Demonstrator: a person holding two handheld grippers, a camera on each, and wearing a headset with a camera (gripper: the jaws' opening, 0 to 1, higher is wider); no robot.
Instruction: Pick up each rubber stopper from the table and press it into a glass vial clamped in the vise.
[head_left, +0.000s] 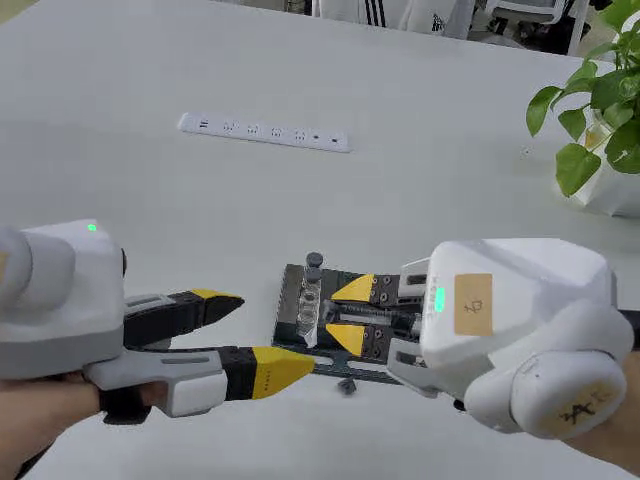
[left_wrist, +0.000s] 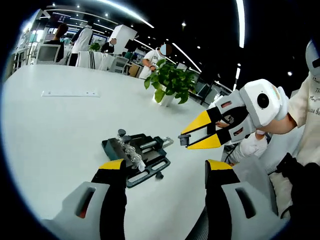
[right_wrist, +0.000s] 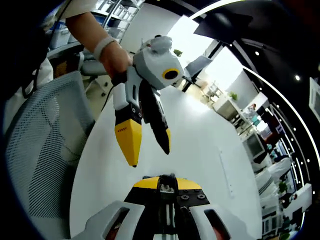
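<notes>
**Right tongs (head_left: 330, 311) over the vise (head_left: 289, 295), one vial plugged**

Right tongs' white housing sits closest. Their yellow jaws hang just above the vise, drawn fairly near each other. From the left gripper view something small and dark seems to sit at their tips, but whether they grip anything I cannot tell. Left tongs (head_left: 276, 332) hover beside them, just short of the vise, jaws spread wide and holding nothing.

Clamped in the vise, just beyond the right tongs' tips, stands a row of glass vials (head_left: 309, 312). The one farthest from both tongs wears a dark stopper (head_left: 314, 260); the others look open-mouthed. A small dark piece (head_left: 347, 385) lies on the bench (head_left: 200, 200) below the right tongs, at the edge of the vise base. It may be a loose stopper. By my reckoning the job is barely begun: one vial plugged, several left to fill.
</notes>
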